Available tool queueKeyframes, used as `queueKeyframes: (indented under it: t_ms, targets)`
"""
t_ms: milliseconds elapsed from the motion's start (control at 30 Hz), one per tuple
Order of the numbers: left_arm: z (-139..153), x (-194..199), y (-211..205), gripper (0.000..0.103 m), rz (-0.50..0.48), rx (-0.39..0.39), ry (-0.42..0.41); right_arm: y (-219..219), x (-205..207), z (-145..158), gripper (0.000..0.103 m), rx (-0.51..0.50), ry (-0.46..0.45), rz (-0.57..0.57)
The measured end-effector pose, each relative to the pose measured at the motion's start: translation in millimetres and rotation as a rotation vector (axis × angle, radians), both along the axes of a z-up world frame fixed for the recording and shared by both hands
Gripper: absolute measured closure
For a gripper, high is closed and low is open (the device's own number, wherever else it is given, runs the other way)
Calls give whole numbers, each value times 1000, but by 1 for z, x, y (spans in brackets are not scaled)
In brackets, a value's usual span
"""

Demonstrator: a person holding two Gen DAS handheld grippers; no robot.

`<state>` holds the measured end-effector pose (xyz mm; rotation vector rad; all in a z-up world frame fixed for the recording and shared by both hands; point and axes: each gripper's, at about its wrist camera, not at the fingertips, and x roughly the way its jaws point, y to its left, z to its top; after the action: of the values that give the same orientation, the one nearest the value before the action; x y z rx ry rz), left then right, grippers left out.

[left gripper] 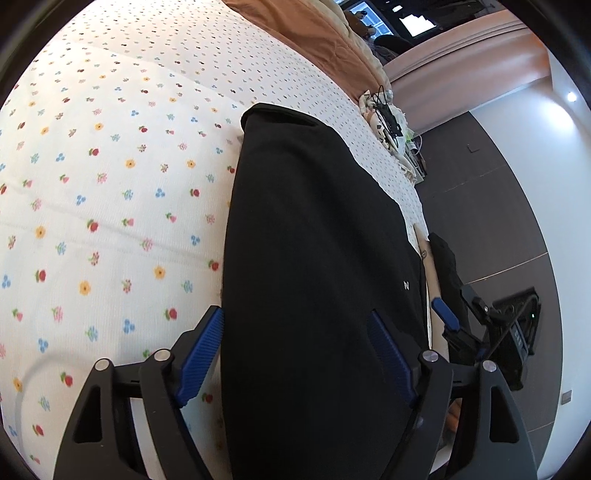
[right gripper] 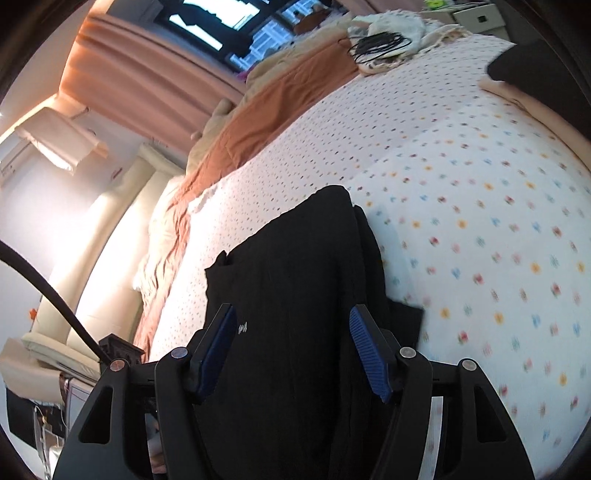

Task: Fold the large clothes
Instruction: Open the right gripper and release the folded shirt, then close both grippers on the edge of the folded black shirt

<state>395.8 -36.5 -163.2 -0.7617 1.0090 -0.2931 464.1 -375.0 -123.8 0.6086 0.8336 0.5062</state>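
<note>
Both tongs stand wide apart over dark cloth. On the left wrist view, the left gripper (left gripper: 297,354) has its blue ribbed pads (left gripper: 201,356) spread, with the black fabric garment (left gripper: 314,240) running up between them; neither pad presses the cloth. A small white mark sits on the garment near its right edge. The garment lies in a long folded strip on the white bedsheet printed with small coloured flowers (left gripper: 110,166). Beyond it, a rust-orange blanket (left gripper: 314,29) lies bunched along the far side of the bed, and a tangle of black cable (left gripper: 386,110) rests on pale cloth near the bed's edge. The other tool shows at the right of this view.

On the right wrist view, the right gripper (right gripper: 293,349) is likewise spread, its blue pads (right gripper: 369,354) on either side of the same black garment (right gripper: 295,258), not clamped on it. The flowered sheet (right gripper: 480,221) is blurred here
</note>
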Motion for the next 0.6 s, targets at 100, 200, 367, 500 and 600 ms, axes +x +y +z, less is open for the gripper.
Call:
queueKeyframes:
  t_ms: [100,200,367,500,600]
  targets:
    - [-2,6,1,27,7,0,5,9,22,-4,41,-13,28,20]
    - [-3,8,-1,27,3,5,4,15,41,-10,41,-21,52,24]
    - [-3,11,-4,27,-7,17,5,27,55,-21,67,-8,84,65]
    - [0,15,-7,27,-8,22,5,22,50,-18,102,10,57,46]
    - [3,17,-7,27,-7,21,-10,6,38,-19,103,-6,48,-16]
